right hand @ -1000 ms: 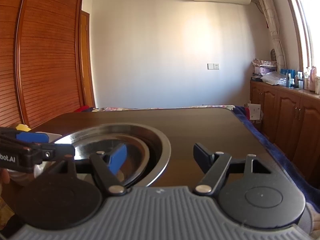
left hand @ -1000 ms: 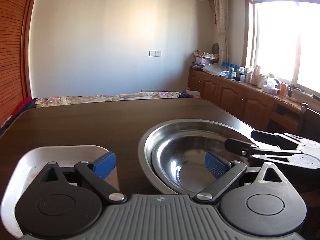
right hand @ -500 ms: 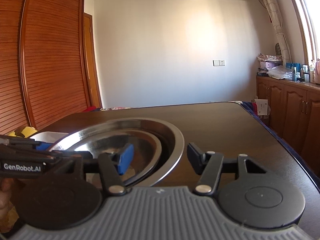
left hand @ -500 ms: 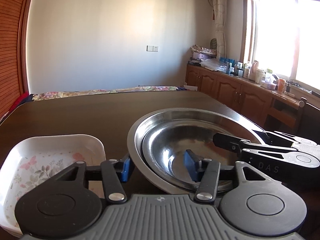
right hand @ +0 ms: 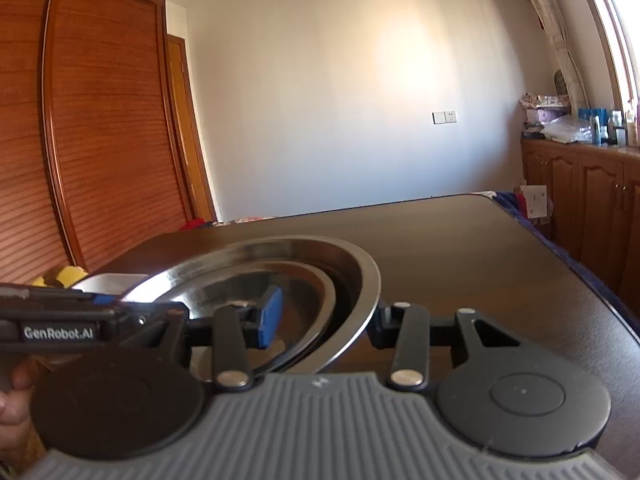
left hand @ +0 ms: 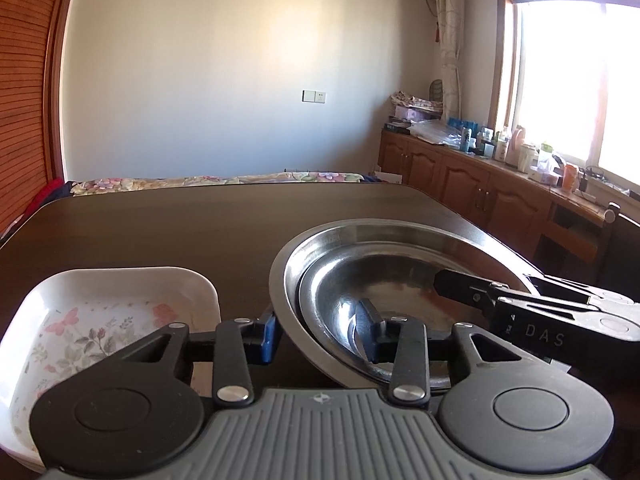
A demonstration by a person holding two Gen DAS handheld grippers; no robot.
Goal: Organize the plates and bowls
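Two steel bowls, a smaller one (left hand: 392, 300) nested inside a larger one (left hand: 360, 236), sit over the dark table. My left gripper (left hand: 318, 336) is shut on their left rim, one blue pad outside the big bowl and one inside the small bowl. My right gripper (right hand: 326, 322) is shut on the opposite rim of the large bowl (right hand: 360, 276), with its blue pad (right hand: 270, 316) inside the small bowl (right hand: 296, 280). The bowls look slightly raised and tilted. A white square dish (left hand: 100, 320) with flowers and butterflies lies left of them.
The dark wooden table (left hand: 160, 232) stretches back to a bed with a floral cover (left hand: 216, 180). Wooden cabinets (left hand: 480, 192) with bottles run along the right under the window. A tall wooden wardrobe (right hand: 100, 140) stands on the left. A person's hand (right hand: 12, 392) holds the left gripper.
Both grippers went from wide open to shut on opposite rims of the nested bowls. The bowls now sit higher and tilted in both views.
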